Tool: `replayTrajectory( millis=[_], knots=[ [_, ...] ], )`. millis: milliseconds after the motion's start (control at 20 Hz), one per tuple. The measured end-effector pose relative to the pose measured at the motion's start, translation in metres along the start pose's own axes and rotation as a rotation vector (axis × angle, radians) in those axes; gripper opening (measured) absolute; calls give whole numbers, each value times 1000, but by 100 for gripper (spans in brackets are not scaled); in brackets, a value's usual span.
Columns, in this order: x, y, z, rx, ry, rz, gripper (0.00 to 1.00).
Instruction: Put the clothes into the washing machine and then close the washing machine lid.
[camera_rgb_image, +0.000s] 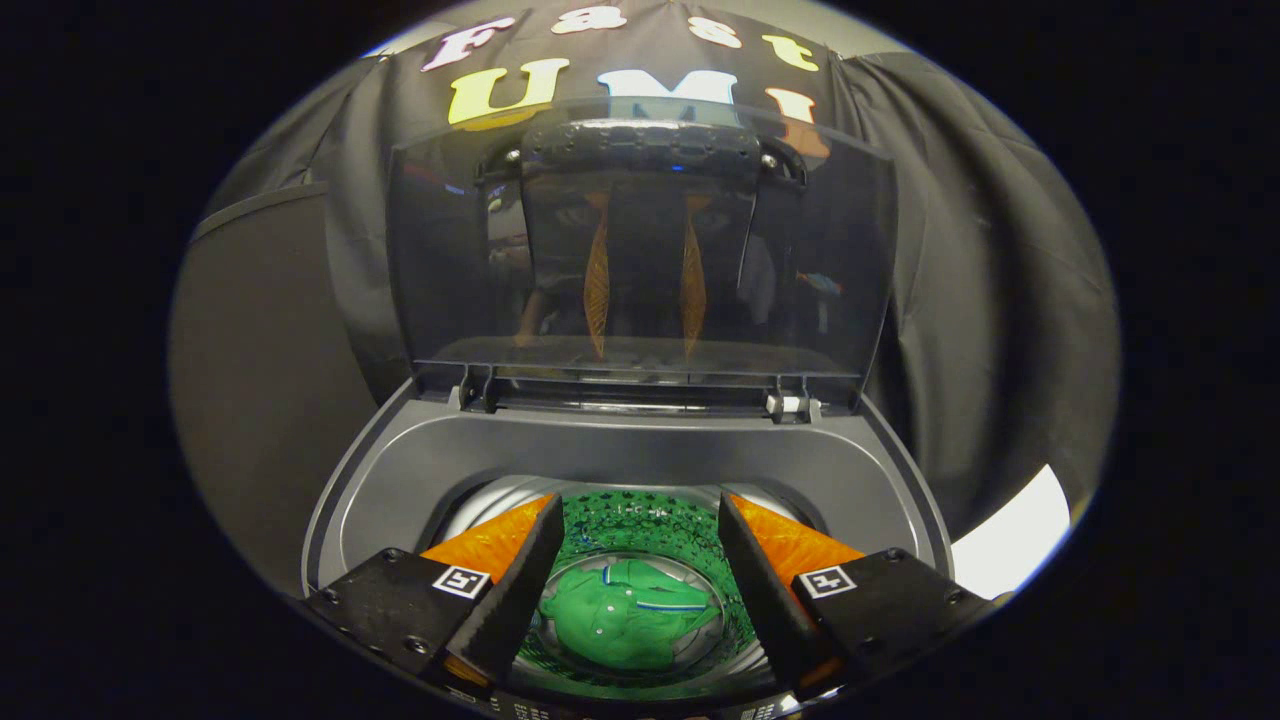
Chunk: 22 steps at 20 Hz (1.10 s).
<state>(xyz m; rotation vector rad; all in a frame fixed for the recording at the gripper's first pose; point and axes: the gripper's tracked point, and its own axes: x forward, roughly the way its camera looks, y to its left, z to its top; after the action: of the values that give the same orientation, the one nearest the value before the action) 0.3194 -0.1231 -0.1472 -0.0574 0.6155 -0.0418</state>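
Gripper (640, 520) is hanging right over the mouth of the washing machine (400, 470), fingers spread wide apart and holding nothing at all. Down between them, at the bottom of the drum (480, 500), sits the green shirt (625, 625), all bunched up with a striped collar showing, so it's already inside. Beyond the fingers, the tinted see-through lid (640, 240) is standing straight up on its hinges at the back of the machine, with the fingers reflected in it. Behind that is just the booth's dark cloth wall (980, 300).

Dim fisheye view, glare on raised lid (640, 240), edges bowed.
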Motion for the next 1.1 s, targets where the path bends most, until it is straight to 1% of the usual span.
replayTrajectory(
  millis=[150, 300, 450, 650, 800, 900, 1100],
  knots=[
    [-8, 4, 7, -23, -31, 13, 96],
    [-25, 7, 37, 7, -76, 32, 98],
    [-45, 7, 84, -12, -143, 34, 97],
    [-64, 15, 151, -7, -232, 57, 98],
    [-64, 14, 194, -7, -265, 62, 97],
    [-67, 8, 222, 24, -286, 58, 97],
    [-56, -4, 268, 66, -315, 44, 97]
  ],
)
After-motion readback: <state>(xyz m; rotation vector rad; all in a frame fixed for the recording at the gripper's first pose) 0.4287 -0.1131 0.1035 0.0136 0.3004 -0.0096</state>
